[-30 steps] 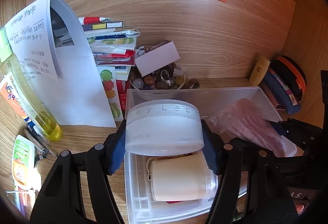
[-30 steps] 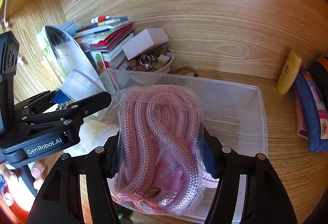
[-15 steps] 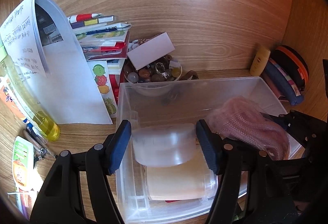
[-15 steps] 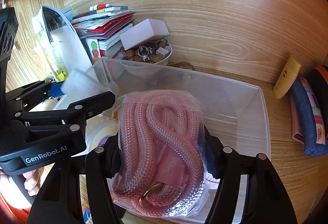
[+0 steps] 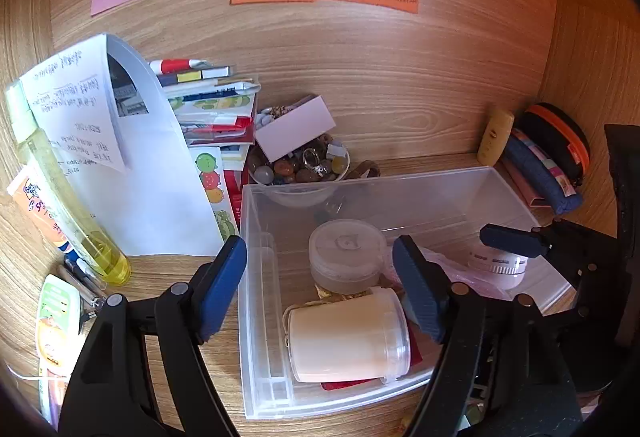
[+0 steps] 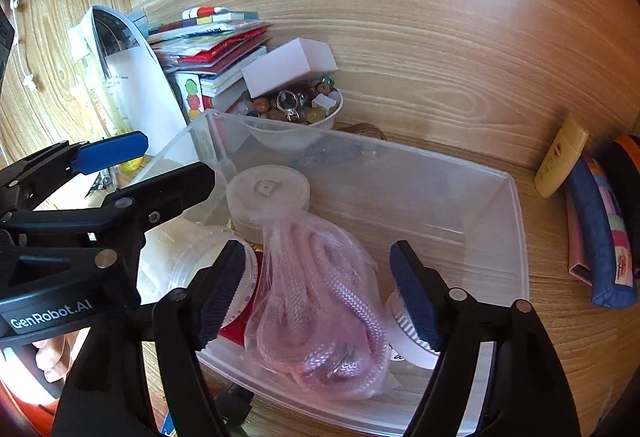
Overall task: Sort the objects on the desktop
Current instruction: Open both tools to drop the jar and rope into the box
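Observation:
A clear plastic bin [image 5: 440, 193] [image 6: 500, 229] stands on the wooden desk. My left gripper [image 5: 318, 249] hovers over its left end. Its jaws are opening, and their pads stand clear of the frosted round jar [image 5: 346, 255] resting in the bin below them. A cream cup [image 5: 344, 337] lies on its side in front of the jar. Over the bin's right part, my right gripper [image 6: 318, 253] is opening too. The bagged pink rope [image 6: 320, 301] lies in the bin between its pads, untouched by either. A small white-pink round case [image 6: 404, 337] sits beside the bag.
Behind the bin are a bowl of beads [image 5: 300, 169], a stack of books [image 5: 212, 117] and curled paper sheets [image 5: 140, 177]. A yellow bottle [image 5: 80, 237] and pens are at the left. At the right are a yellow tube [image 5: 496, 137] and pouches [image 5: 544, 173].
The left gripper lowered the frosted jar into the bin and let it go. The right gripper's jaws widened and the bag of rope dropped into the bin.

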A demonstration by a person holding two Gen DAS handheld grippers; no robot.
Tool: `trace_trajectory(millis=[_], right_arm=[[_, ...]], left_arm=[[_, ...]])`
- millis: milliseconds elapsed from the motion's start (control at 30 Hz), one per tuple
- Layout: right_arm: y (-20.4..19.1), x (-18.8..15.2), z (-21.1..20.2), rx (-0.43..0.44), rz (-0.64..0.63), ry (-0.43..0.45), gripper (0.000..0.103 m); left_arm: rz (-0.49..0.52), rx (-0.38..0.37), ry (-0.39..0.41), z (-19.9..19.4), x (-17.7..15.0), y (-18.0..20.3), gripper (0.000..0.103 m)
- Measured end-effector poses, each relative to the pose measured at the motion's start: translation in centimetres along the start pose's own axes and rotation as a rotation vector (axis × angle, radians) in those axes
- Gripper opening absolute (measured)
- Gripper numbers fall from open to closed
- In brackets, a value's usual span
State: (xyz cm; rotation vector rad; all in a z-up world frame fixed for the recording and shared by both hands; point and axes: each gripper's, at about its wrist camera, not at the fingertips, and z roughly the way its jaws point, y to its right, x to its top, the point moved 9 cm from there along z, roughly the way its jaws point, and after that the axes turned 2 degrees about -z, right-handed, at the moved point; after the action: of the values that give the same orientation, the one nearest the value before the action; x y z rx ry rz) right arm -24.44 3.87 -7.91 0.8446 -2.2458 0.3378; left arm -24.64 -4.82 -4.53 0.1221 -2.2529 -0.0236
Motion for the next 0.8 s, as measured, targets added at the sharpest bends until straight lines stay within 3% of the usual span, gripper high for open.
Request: trace_trajectory(millis=[400, 800], right_arm=[[0.0, 0.1, -3.6, 0.003, 0.012, 0.044, 0.08], [1.0, -2.3, -9.0, 0.008, 0.032, 0.113, 0.082]], left_arm=[[0.005, 0.023, 0.084, -4.2, 0.3, -0.6, 0.088], [0.026, 0.034, 0.079, -6.3, -1.8, -0.7, 0.091]])
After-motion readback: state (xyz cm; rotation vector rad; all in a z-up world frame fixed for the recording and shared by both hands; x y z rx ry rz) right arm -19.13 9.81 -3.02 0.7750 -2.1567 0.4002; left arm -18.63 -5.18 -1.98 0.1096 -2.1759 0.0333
